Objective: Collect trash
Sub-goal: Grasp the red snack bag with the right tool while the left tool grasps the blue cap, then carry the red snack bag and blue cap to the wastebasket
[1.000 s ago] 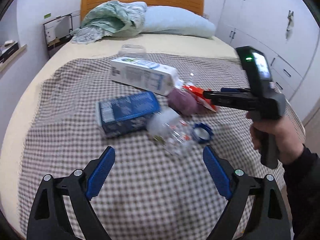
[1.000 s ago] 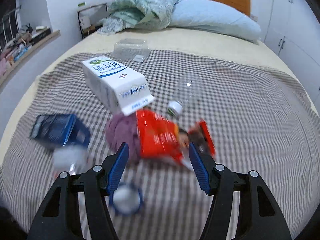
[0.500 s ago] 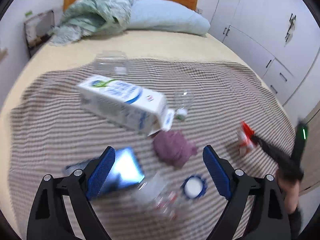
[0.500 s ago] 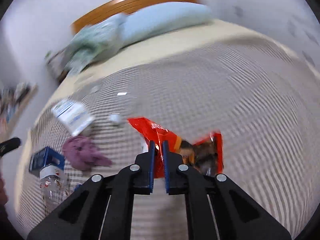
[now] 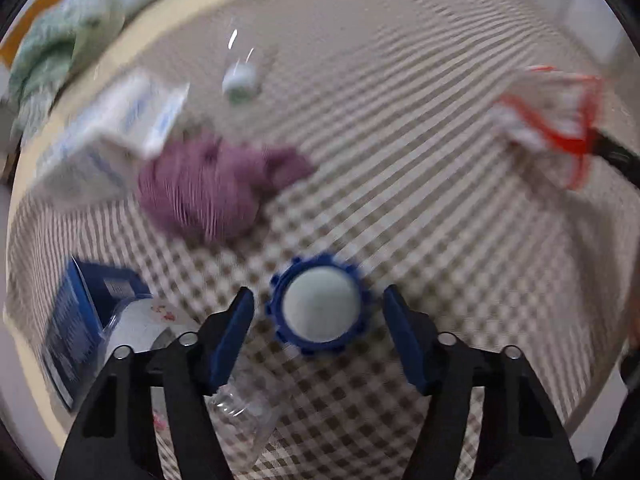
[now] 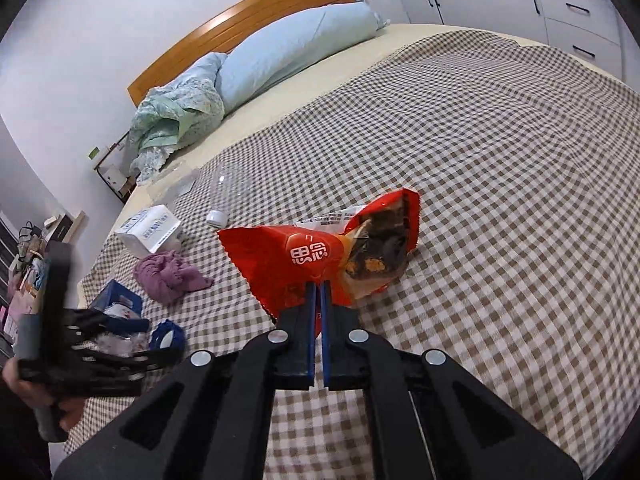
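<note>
My right gripper (image 6: 317, 286) is shut on a red snack bag (image 6: 320, 254) and holds it just above the checked bedspread; the bag also shows in the left wrist view (image 5: 554, 120), blurred. My left gripper (image 5: 319, 312) is open, its fingers on either side of a blue ridged lid (image 5: 318, 304) that lies on the bedspread. A clear plastic jar (image 5: 236, 412) lies under the left finger. The left gripper also shows in the right wrist view (image 6: 160, 334), over the same lid (image 6: 168, 334).
On the bedspread lie a purple cloth (image 5: 208, 192), a white milk carton (image 5: 116, 136), a blue box (image 5: 84, 320) and a clear bottle with a white cap (image 5: 240, 76). A pillow (image 6: 296, 48), a crumpled quilt (image 6: 176, 116) and white cabinets (image 6: 560, 12) are behind.
My right gripper has lifted the red bag and drawn it to the right. My left gripper has dropped low and forward until its fingers straddle the blue lid.
</note>
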Available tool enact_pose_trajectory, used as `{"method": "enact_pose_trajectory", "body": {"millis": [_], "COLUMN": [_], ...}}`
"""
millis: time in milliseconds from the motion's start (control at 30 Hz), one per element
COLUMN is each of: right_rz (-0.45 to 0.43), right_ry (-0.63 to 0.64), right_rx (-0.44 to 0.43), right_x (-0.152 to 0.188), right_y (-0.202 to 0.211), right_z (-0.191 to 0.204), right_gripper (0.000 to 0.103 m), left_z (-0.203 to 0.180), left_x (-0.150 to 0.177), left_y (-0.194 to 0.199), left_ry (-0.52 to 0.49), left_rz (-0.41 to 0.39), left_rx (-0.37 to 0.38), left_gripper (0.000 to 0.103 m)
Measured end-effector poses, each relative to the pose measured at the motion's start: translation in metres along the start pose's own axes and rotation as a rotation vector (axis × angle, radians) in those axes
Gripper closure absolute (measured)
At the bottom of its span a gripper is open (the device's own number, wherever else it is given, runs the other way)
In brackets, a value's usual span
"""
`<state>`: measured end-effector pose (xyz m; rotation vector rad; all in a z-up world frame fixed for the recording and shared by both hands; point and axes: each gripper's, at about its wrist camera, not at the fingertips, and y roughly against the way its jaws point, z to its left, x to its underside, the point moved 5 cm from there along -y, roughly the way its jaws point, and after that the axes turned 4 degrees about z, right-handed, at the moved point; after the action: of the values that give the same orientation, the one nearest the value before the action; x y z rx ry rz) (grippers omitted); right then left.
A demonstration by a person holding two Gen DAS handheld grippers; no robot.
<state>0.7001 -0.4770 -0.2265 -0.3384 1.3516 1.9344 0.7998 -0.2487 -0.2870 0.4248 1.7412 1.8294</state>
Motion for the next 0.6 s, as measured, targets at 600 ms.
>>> {"method": "enact_pose_trajectory", "body": {"millis": [600], "right_rz": [-0.081], "right_ry": [0.042], "right_rx": [0.013], "right_x": [0.04], "right_y": [0.143], "right_z": [0.006], "right_gripper": [0.102], "left_z": [-0.034], "left_x": [0.06], "left_y": [0.157], "left_ry": [0.035], "left_rz": [-0.322], "left_rx": [0.135], "left_gripper": [0.052]}}
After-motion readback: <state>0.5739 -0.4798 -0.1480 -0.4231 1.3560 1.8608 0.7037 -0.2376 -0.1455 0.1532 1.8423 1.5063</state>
